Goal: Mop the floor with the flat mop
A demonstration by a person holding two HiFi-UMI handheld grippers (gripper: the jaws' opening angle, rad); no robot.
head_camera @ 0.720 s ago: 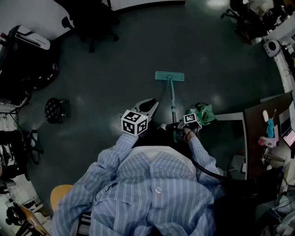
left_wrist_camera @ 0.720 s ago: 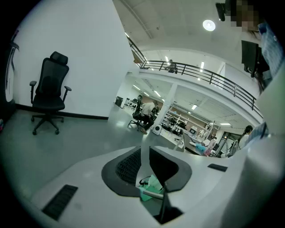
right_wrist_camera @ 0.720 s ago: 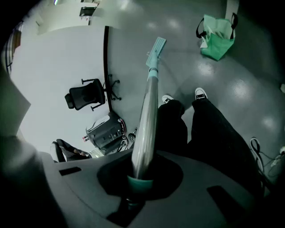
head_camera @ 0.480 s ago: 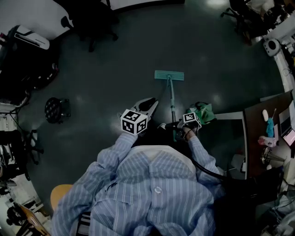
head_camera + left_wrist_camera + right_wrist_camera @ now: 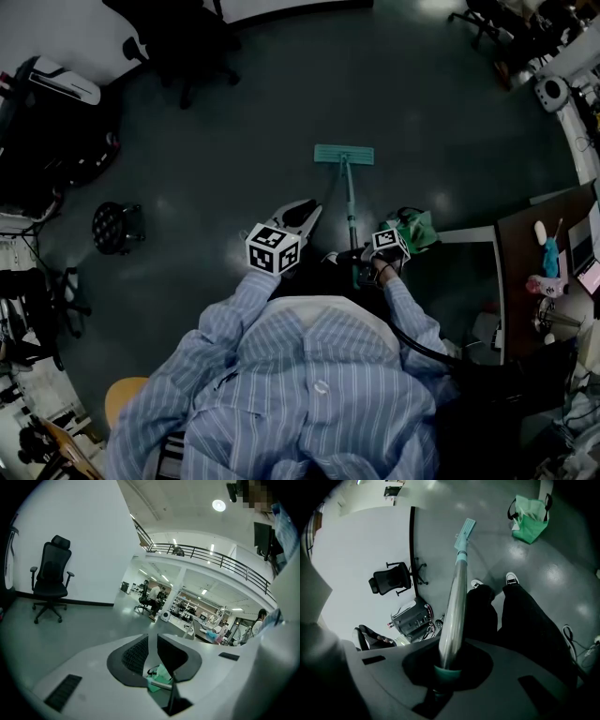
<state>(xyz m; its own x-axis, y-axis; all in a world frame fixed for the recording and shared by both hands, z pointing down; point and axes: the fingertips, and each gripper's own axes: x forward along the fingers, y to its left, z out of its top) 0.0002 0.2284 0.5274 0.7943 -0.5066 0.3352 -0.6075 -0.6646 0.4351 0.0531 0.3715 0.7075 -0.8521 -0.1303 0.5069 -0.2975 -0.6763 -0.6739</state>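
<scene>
**Hardly any change: mop held one-handed, pad on floor**

Nothing of note has moved since the earlier frames. Mop and both grippers sit where they were; only the head view has shifted a touch.

The dark floor (image 5: 234,141) lies open ahead of the person, w/ an office chair (image 5: 187,37) far off and a green bag (image 5: 412,230) near the right side.

The flat mop's pad (image 5: 344,155) lies flat on the floor straight ahead. Its handle (image 5: 351,202) runs back toward the person, long axis fwd-back and tilted up at the near end.

The right gripper (image 5: 447,667) is clamped on the handle's top end.

The left gripper (image 5: 298,214) hangs just left of the shaft, not touching. Its jaws stand a narrow slit apart w/ nothing gripped.

Judgement: the next stroke goes along that axis. The shaft lies to the left gripper's right, and that gripper is the nearer one to mid-shaft.
</scene>
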